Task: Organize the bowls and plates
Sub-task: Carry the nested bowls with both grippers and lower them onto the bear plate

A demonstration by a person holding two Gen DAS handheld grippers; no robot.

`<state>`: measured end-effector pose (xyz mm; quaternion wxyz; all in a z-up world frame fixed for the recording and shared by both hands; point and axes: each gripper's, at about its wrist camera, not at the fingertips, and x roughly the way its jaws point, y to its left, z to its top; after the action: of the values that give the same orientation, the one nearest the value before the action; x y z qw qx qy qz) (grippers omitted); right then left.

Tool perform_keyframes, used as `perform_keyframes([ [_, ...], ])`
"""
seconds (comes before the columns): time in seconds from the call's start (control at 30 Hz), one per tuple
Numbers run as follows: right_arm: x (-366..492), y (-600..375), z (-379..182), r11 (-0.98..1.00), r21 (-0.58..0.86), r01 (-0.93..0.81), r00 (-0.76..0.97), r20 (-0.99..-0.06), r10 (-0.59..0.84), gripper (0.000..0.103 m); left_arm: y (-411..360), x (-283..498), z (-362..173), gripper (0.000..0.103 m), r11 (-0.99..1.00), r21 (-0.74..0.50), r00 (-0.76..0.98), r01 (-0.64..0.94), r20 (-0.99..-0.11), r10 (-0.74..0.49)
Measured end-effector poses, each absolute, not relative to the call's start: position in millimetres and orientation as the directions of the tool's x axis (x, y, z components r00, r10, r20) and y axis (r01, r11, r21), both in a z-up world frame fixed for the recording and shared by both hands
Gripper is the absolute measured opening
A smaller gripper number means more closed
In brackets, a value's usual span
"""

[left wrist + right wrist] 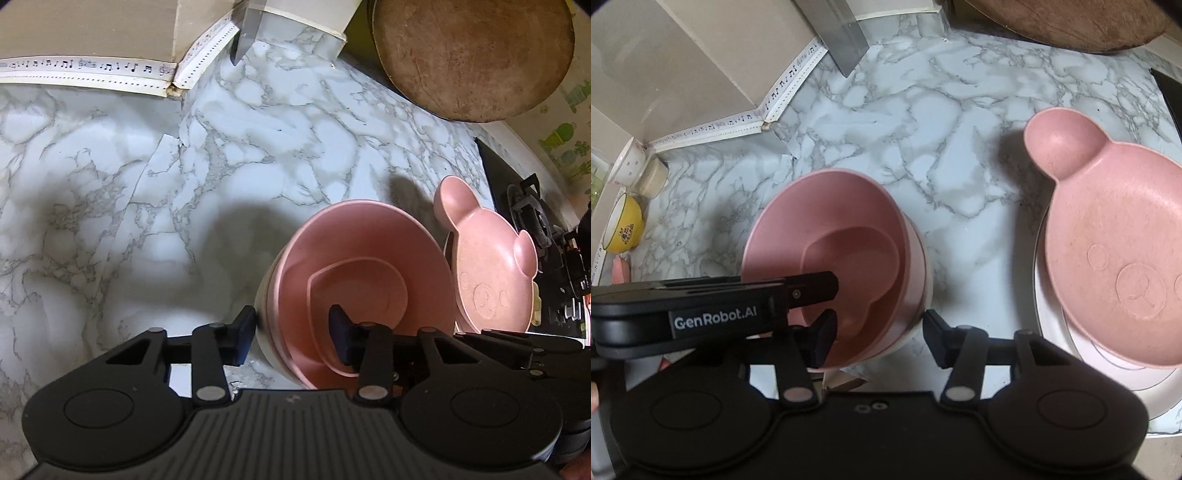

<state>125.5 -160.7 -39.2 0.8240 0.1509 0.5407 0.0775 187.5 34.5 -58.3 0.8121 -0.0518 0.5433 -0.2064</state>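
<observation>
Left gripper (291,338) spread wide, straddling the near wall of the stacked pink bowls (369,266), probably set to clamp and lift. Right gripper (879,338) likewise parted, straddling the stack's right wall. Just right of the stack: bear-shaped pink dish (1115,251) nested on a white plate (1056,332).

On the marble table (960,110) there is one stack of pink bowls (827,236), at least two nested over a paler one, the exact number hidden. One pink bear-shaped dish (1108,236) sits on one white plate (1082,373). At the far left stand one yellow bowl (624,225) and one small white cup (628,162), with one round brown board (472,55) at the back.
</observation>
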Motion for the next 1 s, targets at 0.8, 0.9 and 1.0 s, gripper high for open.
perform_keyframes([
  [0.8, 113, -194, -2, 0.956, 0.293, 0.008, 0.452, -0.854, 0.258, 0.035, -16, 169, -7, 0.036, 0.928, -0.227, 0.375, 0.295, -0.866, -0.331],
  [0.9, 109, -211, 7, 0.957, 0.292, 0.005, 0.467, -0.846, 0.255, 0.035, -35, 165, 3, 0.036, 0.922, -0.218, 0.384, 0.319, -0.86, -0.336],
  [1.0, 105, -232, 13, 0.957, 0.29, 0.013, 0.479, -0.842, 0.249, 0.035, -58, 163, 9, 0.036, 0.917, -0.214, 0.388, 0.336, -0.856, -0.342],
])
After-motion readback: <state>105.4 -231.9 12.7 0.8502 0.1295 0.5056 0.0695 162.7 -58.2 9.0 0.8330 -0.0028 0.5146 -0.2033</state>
